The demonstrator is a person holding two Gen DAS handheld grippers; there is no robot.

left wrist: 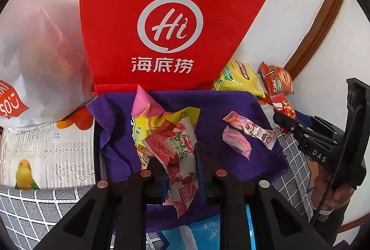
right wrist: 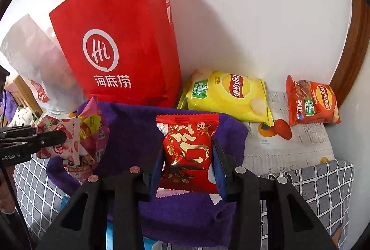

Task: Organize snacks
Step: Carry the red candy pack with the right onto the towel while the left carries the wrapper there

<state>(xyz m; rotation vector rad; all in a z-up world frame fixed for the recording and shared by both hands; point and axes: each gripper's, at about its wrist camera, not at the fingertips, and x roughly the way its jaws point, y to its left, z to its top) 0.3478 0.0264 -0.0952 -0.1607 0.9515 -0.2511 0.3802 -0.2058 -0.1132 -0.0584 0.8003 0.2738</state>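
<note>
Left gripper: clamped tight on a red-and-white snack packet, held over the purple cloth, just above a heap of yellow and pink wrappers. Right gripper: partway open yet gripping a red packet with gold lettering, both blue pads pressing its sides, also above the cloth. Behind: red paper bag, yellow Lay's bag, orange Lay's bag near the wall.

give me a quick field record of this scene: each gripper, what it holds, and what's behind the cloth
left gripper: shut on white-red packet
right gripper: shut on red packet
under both: purple cloth
behind cloth: red bag, white bag
by wall: yellow chips, orange chips
</note>
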